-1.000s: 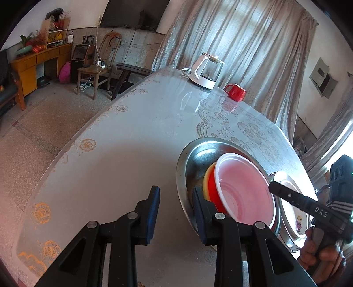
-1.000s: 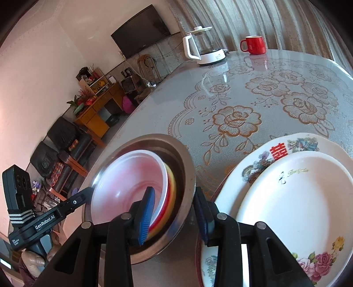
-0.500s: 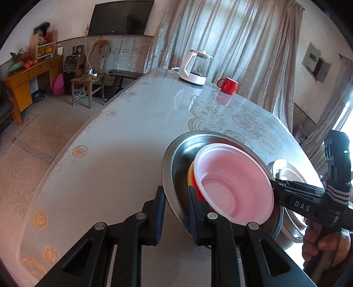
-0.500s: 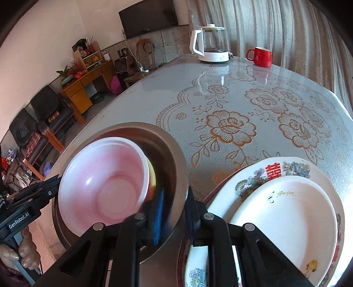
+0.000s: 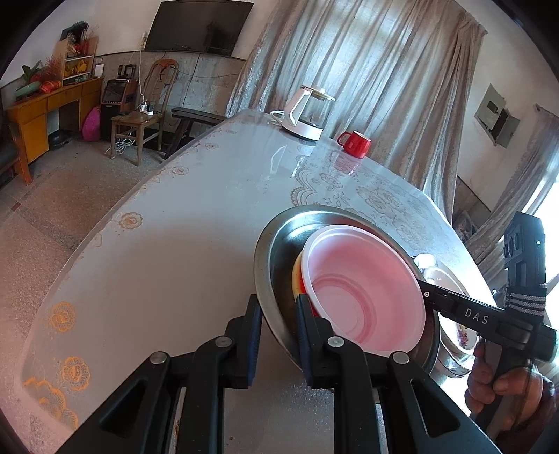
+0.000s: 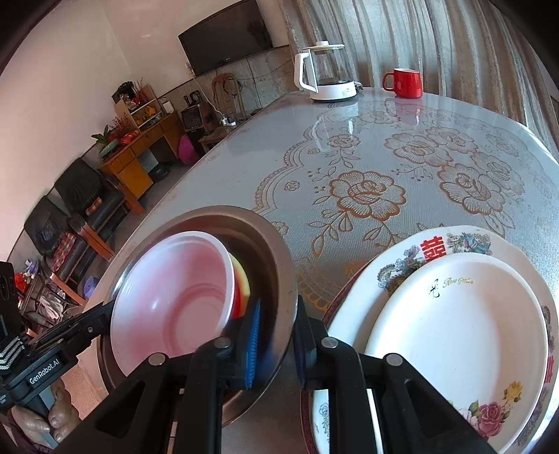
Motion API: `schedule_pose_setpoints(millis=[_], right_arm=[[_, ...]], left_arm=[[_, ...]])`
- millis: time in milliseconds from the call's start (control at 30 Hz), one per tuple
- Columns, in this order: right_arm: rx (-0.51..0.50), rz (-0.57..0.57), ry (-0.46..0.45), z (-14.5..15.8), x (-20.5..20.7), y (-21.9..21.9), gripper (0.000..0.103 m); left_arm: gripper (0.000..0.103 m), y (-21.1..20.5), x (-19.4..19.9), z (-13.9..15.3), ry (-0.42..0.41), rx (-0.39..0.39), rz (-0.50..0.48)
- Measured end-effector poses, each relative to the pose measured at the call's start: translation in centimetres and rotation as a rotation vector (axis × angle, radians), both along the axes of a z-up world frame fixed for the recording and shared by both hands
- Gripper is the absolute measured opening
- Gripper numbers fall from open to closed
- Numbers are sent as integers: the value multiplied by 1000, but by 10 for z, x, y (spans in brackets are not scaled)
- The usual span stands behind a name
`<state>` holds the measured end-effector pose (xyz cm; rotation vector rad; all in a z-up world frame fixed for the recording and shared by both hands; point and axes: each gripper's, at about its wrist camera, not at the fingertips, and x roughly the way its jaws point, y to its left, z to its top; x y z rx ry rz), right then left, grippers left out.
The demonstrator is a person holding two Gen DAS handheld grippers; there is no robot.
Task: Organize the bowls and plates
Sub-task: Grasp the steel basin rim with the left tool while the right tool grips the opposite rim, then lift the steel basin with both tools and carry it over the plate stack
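Living room: terrazzo floor, dark flat television [image 5: 201, 26] on the wall, pale crinkled curtains [image 5: 367, 66] behind. Long table [image 5: 167, 265] with rounded ends, glossy grey cover patterned with lacy orange-brown roses.

Left side of the table: bare cloth only. The left gripper [image 5: 276, 335], black arms with blue pads, is pinching the near rim of the steel bowl [image 5: 276, 251], one pad outside the wall, one inside.

Centre: the steel bowl is wide, round, shiny metal, and sits tilted toward the left wrist camera. Nested in it are a yellow bowl [image 6: 242, 276] and a red one, edges only showing, and on top a translucent pink plastic bowl [image 5: 363, 290] with stepped rings at its base. The right gripper [image 6: 276, 335] is clamped on the opposite rim of the steel bowl, blue pad inside, other finger outside.

Right: just beside the steel bowl, a stack of glazed plates. A plain white plate [image 6: 464, 335] lies on a floral plate [image 6: 412, 258] with red characters.

Far end: white-handled glass kettle [image 6: 323, 71], red mug [image 6: 403, 82], near each other.
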<state>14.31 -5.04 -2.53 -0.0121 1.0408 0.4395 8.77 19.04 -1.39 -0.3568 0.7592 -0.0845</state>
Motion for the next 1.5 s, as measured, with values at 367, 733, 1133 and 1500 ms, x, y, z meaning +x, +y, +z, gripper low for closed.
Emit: schedule_pose_setpoints(millis=[367, 733, 1133, 1500], right_arm=[[45, -23, -49, 26, -15, -12, 16], [65, -113, -109, 55, -28, -62, 16], [53, -239, -148, 73, -37, -127, 16], [45, -338, -140, 69, -36, -168, 16]], left_arm=[[19, -15, -15, 26, -63, 15, -27], [20, -63, -4, 46, -103, 13, -136], [20, -123, 22, 53, -89, -11, -249], [20, -162, 41, 40, -34, -17, -312]])
